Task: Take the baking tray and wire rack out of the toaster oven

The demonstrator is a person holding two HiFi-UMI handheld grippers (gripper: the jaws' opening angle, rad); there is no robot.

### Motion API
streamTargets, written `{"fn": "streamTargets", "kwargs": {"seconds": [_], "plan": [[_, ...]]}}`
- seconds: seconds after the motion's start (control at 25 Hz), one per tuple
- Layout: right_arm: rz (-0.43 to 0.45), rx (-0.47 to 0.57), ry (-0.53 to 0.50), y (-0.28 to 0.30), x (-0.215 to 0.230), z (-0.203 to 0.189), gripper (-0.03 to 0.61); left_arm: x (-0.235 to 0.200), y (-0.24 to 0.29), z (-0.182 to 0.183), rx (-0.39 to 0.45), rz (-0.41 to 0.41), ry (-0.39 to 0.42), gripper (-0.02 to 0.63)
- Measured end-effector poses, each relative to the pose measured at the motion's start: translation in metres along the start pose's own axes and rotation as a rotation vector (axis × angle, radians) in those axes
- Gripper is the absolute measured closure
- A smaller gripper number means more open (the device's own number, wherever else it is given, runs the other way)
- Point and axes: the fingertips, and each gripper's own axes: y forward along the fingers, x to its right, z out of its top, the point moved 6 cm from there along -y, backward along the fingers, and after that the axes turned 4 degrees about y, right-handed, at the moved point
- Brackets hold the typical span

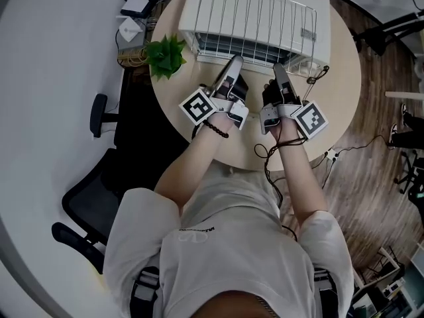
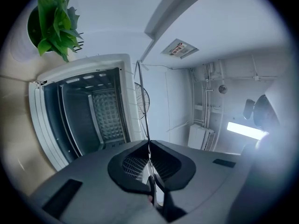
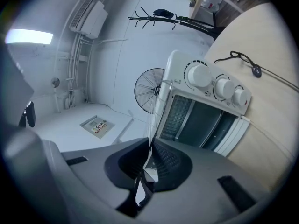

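Observation:
Both grippers hold a wire rack (image 1: 255,22) level over the white toaster oven (image 1: 322,15), each by the rack's near edge. My left gripper (image 1: 234,61) is shut on that edge toward its left, my right gripper (image 1: 279,68) toward its right. The left gripper view has the rack edge-on, a thin wire (image 2: 140,87) rising from the closed left gripper (image 2: 150,146). Beside it, the oven's cavity (image 2: 88,115) stands open and dark. In the right gripper view the oven (image 3: 205,113) with its knobs (image 3: 201,76) lies past the right gripper (image 3: 151,146). No baking tray shows.
The oven sits on a round wooden table (image 1: 341,91). A potted plant (image 1: 165,55) stands at the table's left edge, and a dark cable (image 1: 319,75) lies right of the oven. An office chair (image 1: 99,191) is at the left. A fan (image 3: 147,90) stands behind the oven.

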Motion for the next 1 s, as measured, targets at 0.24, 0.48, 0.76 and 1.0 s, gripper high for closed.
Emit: {"fn": "streamTargets", "kwargs": {"seconds": [0.24,0.48,0.76,1.0], "plan": [[0.005,0.019,0.01,0.021,-0.006,0.012,0.557,-0.001,0.026,0.011,0.02,-0.009,-0.026,0.598],[-0.021,0.017,0.038,0.035,-0.004,0.025,0.556,-0.003,0.044,0.014,0.028,0.006,-0.045,0.598],[-0.013,0.01,0.081,0.042,-0.008,0.026,0.557,-0.004,0.051,0.017,0.05,0.004,-0.056,0.594],[-0.006,0.02,0.1,0.038,-0.004,0.021,0.509,-0.004,0.045,0.014,0.031,-0.007,-0.056,0.543]]}}
